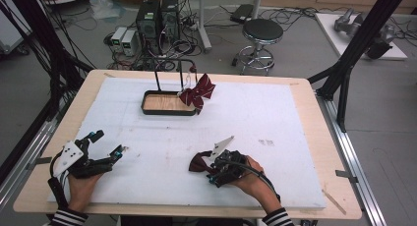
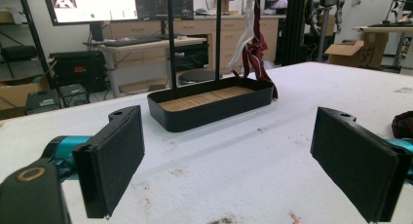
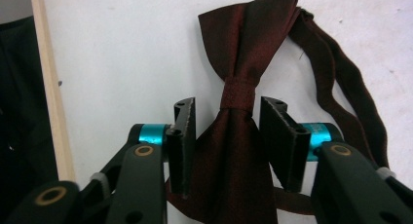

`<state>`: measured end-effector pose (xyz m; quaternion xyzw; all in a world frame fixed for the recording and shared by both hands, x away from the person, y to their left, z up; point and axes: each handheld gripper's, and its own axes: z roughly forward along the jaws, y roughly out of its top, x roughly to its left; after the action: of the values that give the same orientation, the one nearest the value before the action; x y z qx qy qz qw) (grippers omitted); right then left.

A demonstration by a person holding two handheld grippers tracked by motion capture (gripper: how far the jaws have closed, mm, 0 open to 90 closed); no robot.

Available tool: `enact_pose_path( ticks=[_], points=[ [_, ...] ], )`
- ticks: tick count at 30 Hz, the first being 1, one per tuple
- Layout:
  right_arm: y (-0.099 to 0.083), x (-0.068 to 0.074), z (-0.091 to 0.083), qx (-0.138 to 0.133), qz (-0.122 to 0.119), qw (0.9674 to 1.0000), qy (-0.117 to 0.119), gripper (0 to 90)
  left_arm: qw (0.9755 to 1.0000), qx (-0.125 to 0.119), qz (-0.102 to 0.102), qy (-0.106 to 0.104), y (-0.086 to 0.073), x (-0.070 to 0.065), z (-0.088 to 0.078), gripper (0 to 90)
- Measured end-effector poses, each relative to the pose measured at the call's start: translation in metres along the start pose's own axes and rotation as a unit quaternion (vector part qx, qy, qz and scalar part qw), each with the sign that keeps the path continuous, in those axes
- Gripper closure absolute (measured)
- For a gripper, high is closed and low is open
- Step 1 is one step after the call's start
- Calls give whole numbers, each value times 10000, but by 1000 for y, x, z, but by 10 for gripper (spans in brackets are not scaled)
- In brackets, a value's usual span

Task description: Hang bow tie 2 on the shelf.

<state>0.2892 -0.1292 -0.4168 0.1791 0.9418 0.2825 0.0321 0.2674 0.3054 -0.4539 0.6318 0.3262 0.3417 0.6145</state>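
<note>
A dark red bow tie (image 1: 198,163) lies flat on the white sheet near the front edge. In the right gripper view, the bow tie (image 3: 243,48) has its knot just beyond the pads and its strap (image 3: 350,87) looping off to the right. My right gripper (image 1: 209,168) points down over it. The near wing fills the gap of my right gripper (image 3: 228,136), and both pads touch its edges. My left gripper (image 1: 108,143) rests at the front left, wide open with nothing between its fingers. My left gripper (image 2: 234,156) faces the tray.
A black tray (image 1: 147,109) with a wooden floor stands at the back centre. From the stand rising out of the tray (image 2: 214,114) hangs a second red bow tie (image 1: 196,93), also seen as a red bow tie (image 2: 254,53) with a white tag. The wooden table edge (image 3: 51,97) runs close by.
</note>
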Motion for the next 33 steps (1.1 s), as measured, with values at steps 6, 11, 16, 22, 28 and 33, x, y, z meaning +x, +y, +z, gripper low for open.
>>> enact_pose_path(
  ticks=[6,11,16,22,28,33],
  points=[
    [-1,0,0,114,-18,9999,42,632,10000,6,5,-1,0,0,0,127],
    [0,0,-1,170,-17,9998,-43,719,10000,-11,2,7,0,0,0,127],
    [-1,-1,-2,176,40,9998,-65,753,10000,10,9,0,0,0,0,127],
    [-1,-1,-3,169,97,9998,-78,769,10000,-1,15,5,0,0,0,127],
    [0,-2,-7,-8,105,9999,-133,772,10000,-5,16,8,0,0,0,127],
    [0,-1,-9,-148,102,9997,-163,772,10000,1,18,5,0,0,0,127]
  ],
)
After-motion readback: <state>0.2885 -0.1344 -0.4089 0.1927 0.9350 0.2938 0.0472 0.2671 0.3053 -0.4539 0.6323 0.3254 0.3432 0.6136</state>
